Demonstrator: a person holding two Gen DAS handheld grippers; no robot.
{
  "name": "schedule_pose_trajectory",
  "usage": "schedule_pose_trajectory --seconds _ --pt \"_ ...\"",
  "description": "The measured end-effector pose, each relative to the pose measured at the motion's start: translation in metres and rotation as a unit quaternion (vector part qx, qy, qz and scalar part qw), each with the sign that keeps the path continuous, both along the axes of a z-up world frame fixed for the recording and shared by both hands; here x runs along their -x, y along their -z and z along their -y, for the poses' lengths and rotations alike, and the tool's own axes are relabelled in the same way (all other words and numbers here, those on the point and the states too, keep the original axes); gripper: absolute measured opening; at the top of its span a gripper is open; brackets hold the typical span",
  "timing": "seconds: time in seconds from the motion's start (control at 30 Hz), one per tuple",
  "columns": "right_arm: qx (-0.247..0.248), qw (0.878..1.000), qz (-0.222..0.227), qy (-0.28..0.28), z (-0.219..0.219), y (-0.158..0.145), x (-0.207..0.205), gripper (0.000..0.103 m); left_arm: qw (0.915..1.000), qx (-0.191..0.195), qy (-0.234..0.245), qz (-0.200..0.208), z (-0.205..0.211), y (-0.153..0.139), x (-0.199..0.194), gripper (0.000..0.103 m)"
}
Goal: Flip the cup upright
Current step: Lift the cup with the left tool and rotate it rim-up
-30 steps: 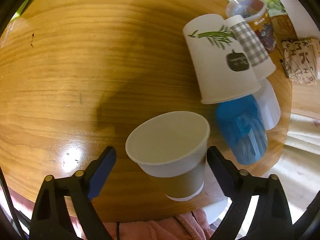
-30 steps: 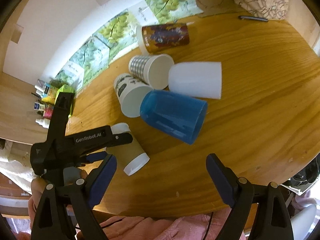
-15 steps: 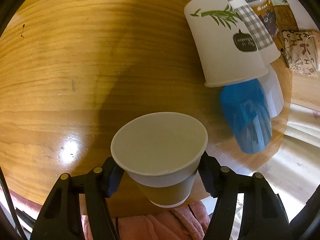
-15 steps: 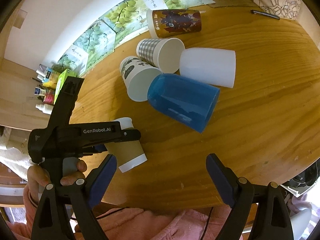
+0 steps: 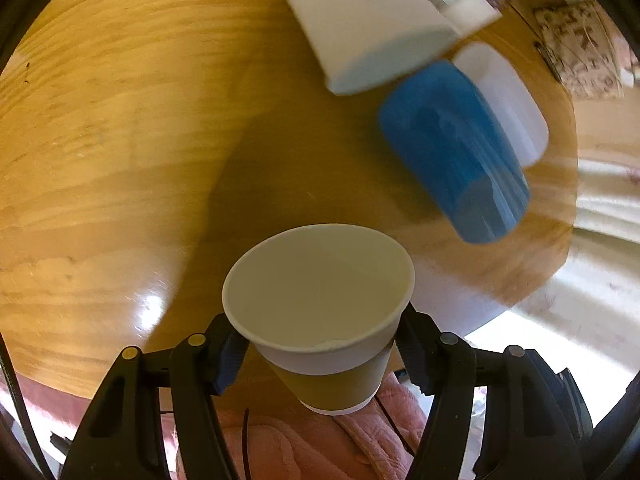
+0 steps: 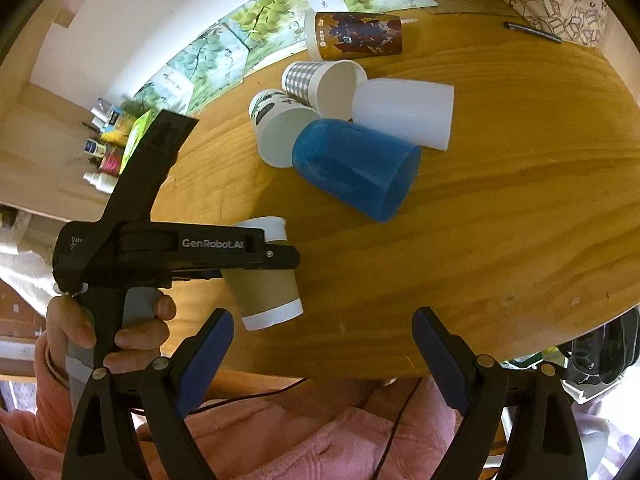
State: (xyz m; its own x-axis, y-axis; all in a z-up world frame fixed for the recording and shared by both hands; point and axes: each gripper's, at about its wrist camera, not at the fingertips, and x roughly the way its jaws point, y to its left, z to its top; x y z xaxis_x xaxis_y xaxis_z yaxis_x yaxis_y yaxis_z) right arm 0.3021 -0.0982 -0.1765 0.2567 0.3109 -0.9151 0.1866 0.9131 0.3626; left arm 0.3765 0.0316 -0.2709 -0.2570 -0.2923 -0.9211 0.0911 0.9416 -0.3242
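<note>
A paper cup with a brown sleeve (image 5: 318,312) sits between the fingers of my left gripper (image 5: 320,344), which is shut on its sides. Its open mouth faces the left wrist camera. The right wrist view shows this cup (image 6: 264,292) held near the table's front edge, white rim up and base down, slightly tilted. There the left gripper (image 6: 276,258) is held by a hand (image 6: 120,332). My right gripper (image 6: 320,344) hangs open over the front edge with nothing between its fingers.
Several cups lie on their sides mid-table: a blue one (image 6: 352,168), a white translucent one (image 6: 404,112), a leaf-print one (image 6: 280,136), a checkered one (image 6: 320,84) and a brown printed one (image 6: 356,36). A pen (image 6: 532,32) and patterned bag (image 6: 556,4) lie far right.
My left gripper has shut on the brown-sleeved cup and lifted it off the table toward the front edge. The right gripper has stayed open and drawn back slightly.
</note>
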Motion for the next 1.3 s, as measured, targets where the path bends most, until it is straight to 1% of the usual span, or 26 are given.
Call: schedule_pose_trajectory --seconds 0.2,0.37,0.63,0.77,1.03,1.17,1.3 --pt "-0.012 1.000 0.000 -0.009 0.019 -0.001 0.021 0.091 0.9999 -0.002 0.010 -0.003 0.029 -0.005 0.019 0.068" --pt "-0.013 1.000 -0.007 -0.022 0.040 -0.002 0.033 0.091 0.9999 -0.006 0.010 -0.002 0.066 -0.008 0.033 0.068" --pt "-0.012 0.999 -0.023 -0.048 0.063 0.005 0.042 0.091 0.9995 -0.017 0.025 0.007 0.107 -0.005 0.047 0.068" --pt "-0.008 0.997 -0.027 -0.067 0.070 0.010 0.040 0.091 0.9993 -0.023 0.030 0.007 0.111 0.000 0.048 0.069" --pt "-0.020 0.993 -0.044 -0.104 0.078 0.027 0.033 0.091 0.9996 -0.021 0.016 0.008 0.116 0.003 0.048 0.070" --pt "-0.019 0.992 -0.049 -0.118 0.076 0.032 0.029 0.091 0.9999 -0.010 0.007 0.000 0.115 0.008 0.045 0.070" --pt "-0.021 0.990 -0.052 -0.133 0.073 0.035 0.026 0.091 1.0000 -0.008 0.000 -0.001 0.116 0.008 0.043 0.071"
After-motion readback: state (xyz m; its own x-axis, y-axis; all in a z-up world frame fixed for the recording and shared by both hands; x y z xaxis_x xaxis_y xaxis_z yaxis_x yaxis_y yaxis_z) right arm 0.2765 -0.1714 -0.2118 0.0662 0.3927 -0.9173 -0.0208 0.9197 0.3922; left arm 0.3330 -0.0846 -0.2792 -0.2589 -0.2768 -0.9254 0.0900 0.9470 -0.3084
